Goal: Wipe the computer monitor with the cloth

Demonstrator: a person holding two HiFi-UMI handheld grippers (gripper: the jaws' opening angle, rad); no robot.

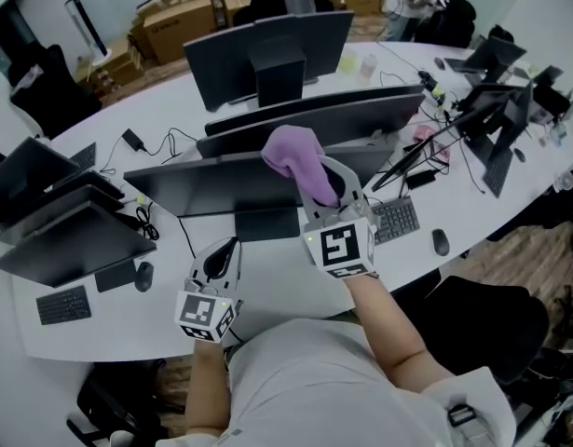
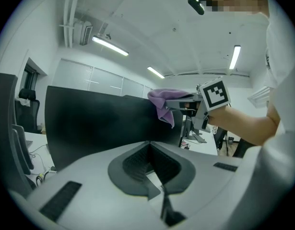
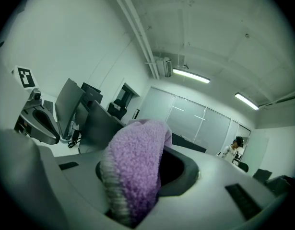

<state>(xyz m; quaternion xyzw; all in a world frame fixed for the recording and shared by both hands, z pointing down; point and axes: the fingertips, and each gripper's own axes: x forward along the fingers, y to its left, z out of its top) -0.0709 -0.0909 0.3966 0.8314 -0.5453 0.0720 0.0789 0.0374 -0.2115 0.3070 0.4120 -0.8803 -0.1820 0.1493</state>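
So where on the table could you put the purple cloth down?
The barest patch is the white table just in front of the monitor stand, between the left gripper and the right gripper holding the cloth. Another lies right of the mouse. The far right end is crowded with cables.

cloth [image 1: 295, 152] — purple, fuzzy, looped pile like terry; a greyer band along one edge in the right gripper view.
right gripper [image 1: 316, 182]: shell is smooth grey plastic, matt, with a darker matt lining round the jaw opening.
left gripper [image 1: 230, 247]: same grey matt plastic, and its pads [image 2: 137, 162] are dark and ribbed.
marker cubes [image 1: 340, 247]: flat black-on-white print, matt.
monitor [image 2: 99, 123]: dark face, mostly matt with a faint sheen.
table [image 1: 267, 277]: white, smooth, slight sheen.
cardboard boxes [image 1: 179, 17] — brown, dull.
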